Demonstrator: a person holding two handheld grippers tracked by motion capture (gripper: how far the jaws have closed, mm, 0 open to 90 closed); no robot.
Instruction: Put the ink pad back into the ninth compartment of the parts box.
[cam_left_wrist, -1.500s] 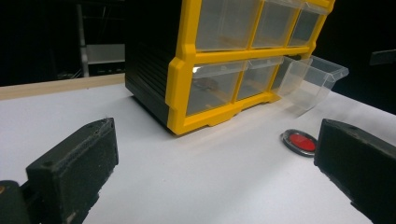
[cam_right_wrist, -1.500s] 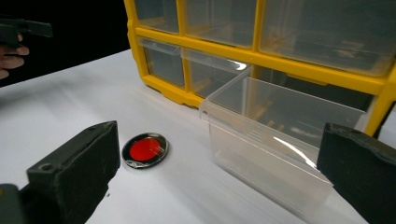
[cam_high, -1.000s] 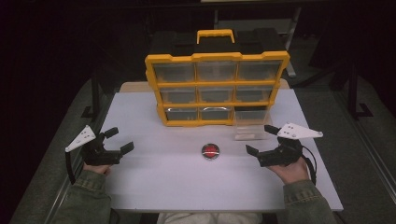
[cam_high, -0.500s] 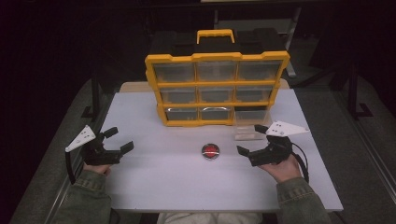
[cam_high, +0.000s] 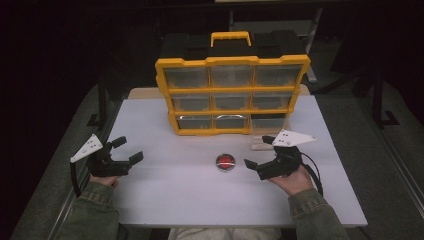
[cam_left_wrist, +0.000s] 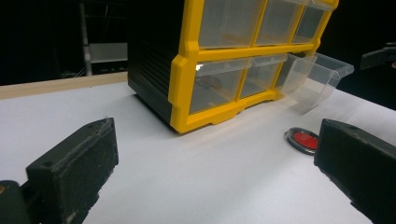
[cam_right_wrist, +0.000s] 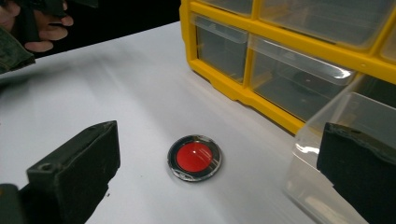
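Red disc (cam_right_wrist: 194, 157) on table ahead of right gripper (cam_right_wrist: 219, 175) fingers, wide open, empty.

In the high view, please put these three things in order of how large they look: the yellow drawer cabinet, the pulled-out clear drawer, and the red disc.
1. Yellow drawer cabinet, by far the largest.
2. Clear drawer.
3. Red disc, the smallest.

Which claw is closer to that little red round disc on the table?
The right claw: it sits just to the right of the red disc, open and aimed at it. The left claw is open far off at the table's left side.
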